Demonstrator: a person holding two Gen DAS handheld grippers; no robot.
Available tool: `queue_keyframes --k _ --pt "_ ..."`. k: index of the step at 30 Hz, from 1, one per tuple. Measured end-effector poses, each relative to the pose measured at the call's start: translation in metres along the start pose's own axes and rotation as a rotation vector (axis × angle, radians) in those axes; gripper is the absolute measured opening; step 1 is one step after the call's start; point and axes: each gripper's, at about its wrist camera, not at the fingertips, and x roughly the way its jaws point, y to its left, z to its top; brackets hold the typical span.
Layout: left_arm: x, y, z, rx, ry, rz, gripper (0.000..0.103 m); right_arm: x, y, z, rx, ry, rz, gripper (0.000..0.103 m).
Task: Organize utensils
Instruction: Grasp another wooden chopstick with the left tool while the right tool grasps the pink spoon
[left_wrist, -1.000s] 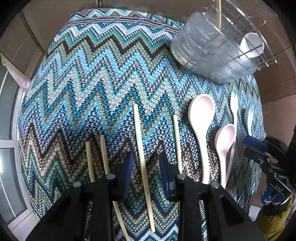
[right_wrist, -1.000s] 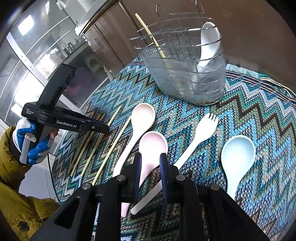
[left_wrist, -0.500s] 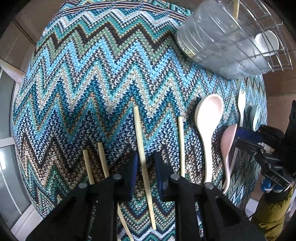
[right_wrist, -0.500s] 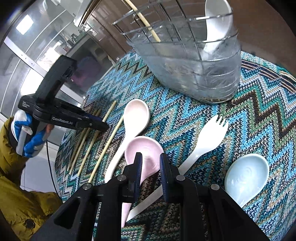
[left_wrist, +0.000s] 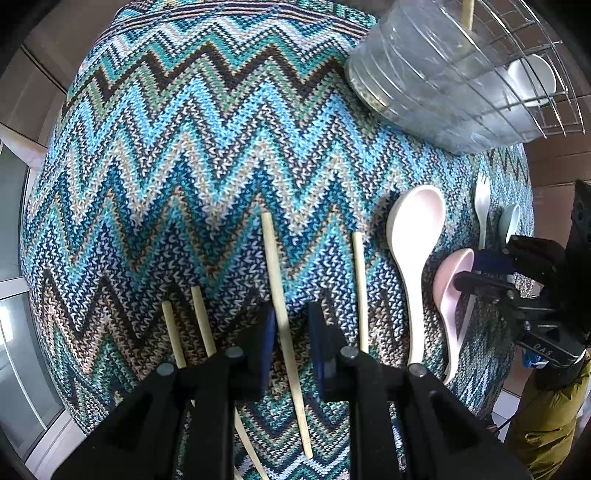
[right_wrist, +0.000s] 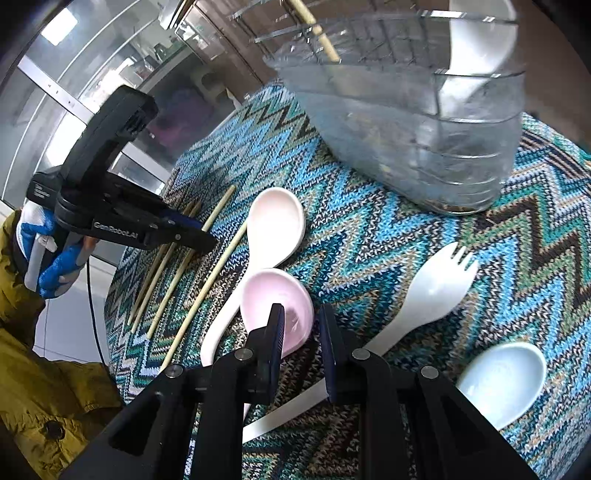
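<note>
Several wooden chopsticks lie on the zigzag knit cloth (left_wrist: 184, 147). My left gripper (left_wrist: 291, 332) points steeply down and straddles the middle chopstick (left_wrist: 277, 280); its jaws stand narrowly apart and the pads do not touch the stick. Another chopstick (left_wrist: 360, 288) lies just to the right and two more (left_wrist: 201, 321) to the left. My right gripper (right_wrist: 301, 332) is narrowly open low over the right rim of the pink spoon (right_wrist: 273, 295). A white spoon (right_wrist: 273, 221), a white spork (right_wrist: 436, 291) and a pale blue spoon (right_wrist: 502, 376) lie alongside.
A clear caddy in a wire frame (right_wrist: 424, 129) stands at the back, holding one chopstick (right_wrist: 317, 33) and a white spoon (right_wrist: 476, 44). A gloved hand (right_wrist: 55, 266) and an olive sleeve (right_wrist: 44, 387) hold the left tool. The round table's edge lies close behind both grippers.
The left jaws have narrowed around the middle chopstick and sunk toward the cloth. The right gripper has moved forward and down onto the pink spoon's bowl, its gap unchanged.
</note>
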Motion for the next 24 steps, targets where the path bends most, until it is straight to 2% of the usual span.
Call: queue_keyframes --k 2,5,7,17,24 --pt "-0.003 0.003 -0.005 0.000 -0.006 0.006 0.012 0.004 0.001 0.000 0.000 0.008 0.005 0.020" --pt "-0.003 0.009 -0.010 -0.009 -0.014 0.005 0.008 0.007 0.002 -0.001 -0.001 0.003 -0.001 0.009" --pt "-0.003 0.012 -0.012 -0.013 -0.027 0.005 0.007 0.007 0.006 -0.002 -0.011 -0.010 -0.009 0.007" --pt "-0.013 0.029 -0.047 -0.042 -0.137 -0.019 0.005 -0.006 0.040 -0.018 -0.045 -0.092 -0.126 0.006" --pt "-0.054 0.034 -0.084 -0.044 -0.274 -0.023 0.005 -0.033 0.076 -0.034 -0.065 -0.189 -0.224 0.006"
